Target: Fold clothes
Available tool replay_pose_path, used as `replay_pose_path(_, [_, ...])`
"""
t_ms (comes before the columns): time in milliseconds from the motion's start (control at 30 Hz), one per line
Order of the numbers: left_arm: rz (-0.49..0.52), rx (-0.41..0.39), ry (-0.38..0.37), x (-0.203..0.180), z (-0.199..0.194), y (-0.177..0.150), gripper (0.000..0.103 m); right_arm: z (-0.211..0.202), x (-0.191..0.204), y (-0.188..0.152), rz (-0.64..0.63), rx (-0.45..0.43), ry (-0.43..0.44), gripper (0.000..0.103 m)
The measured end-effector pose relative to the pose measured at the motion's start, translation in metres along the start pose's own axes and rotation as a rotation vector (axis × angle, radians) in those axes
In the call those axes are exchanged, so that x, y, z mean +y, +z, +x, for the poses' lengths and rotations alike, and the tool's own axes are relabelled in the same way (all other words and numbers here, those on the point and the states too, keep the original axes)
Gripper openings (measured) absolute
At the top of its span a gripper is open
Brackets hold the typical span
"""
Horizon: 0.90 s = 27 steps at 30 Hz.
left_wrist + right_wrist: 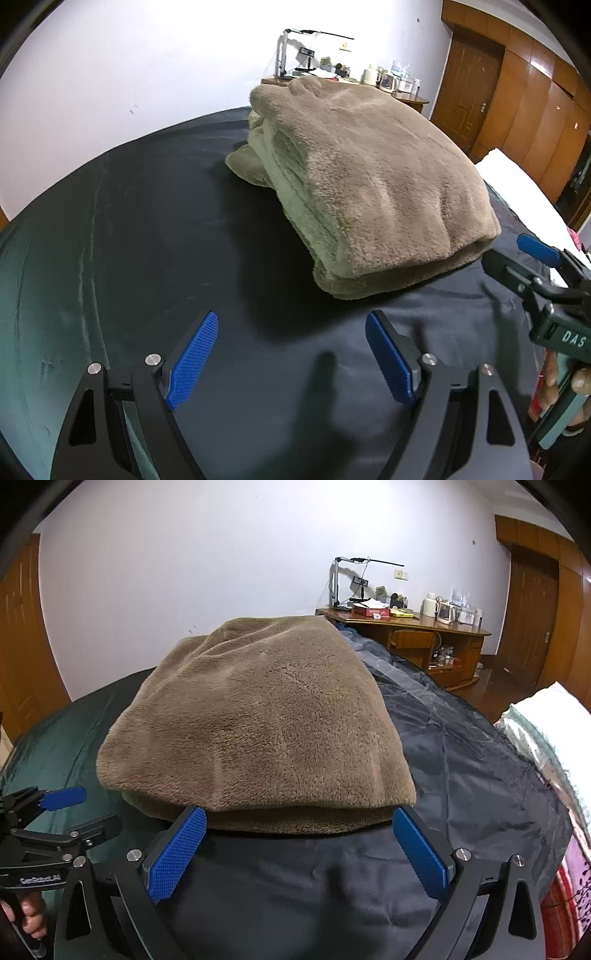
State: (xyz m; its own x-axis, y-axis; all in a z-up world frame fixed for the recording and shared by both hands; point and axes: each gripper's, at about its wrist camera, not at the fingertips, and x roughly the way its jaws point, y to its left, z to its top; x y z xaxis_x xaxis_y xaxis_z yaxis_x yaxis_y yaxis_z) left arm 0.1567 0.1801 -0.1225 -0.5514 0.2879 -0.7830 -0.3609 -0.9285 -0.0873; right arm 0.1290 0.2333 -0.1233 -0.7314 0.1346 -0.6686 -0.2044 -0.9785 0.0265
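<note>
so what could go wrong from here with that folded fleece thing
1. The folded brown fleece garment is thick; loose layers show at its side edge, so a nudge or lift could let the stack spring open.
2. The open right gripper sits against the near fold; closing may catch only the top layer.
3. The smooth dark sheet beneath might let the bundle slide.

Tan fleece garment (373, 177), dark sheet (147, 236)
</note>
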Motion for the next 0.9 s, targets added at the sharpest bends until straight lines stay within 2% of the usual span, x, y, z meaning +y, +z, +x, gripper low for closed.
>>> replay_pose_path(233, [0.001, 0.001, -0.009, -0.006, 0.000, 0.008, 0.085, -0.007, 0.003, -0.010, -0.038, -0.029, -0.035, 0.102])
replay_pose_path(533, [0.031, -0.008, 0.016, -0.016, -0.014, 0.011, 0.085, -0.014, 0.002, -0.006, 0.004, -0.055, 0.001, 0.102])
replay_pose_path(667, [0.025, -0.036, 0.031, -0.023, -0.019, 0.023, 0.085, -0.022, 0.006, -0.002, 0.001, -0.091, -0.004, 0.102])
replay_pose_path(900, [0.003, -0.060, 0.054, -0.027, -0.026, 0.025, 0.085, -0.033, 0.007, 0.001, 0.001, -0.128, 0.007, 0.102])
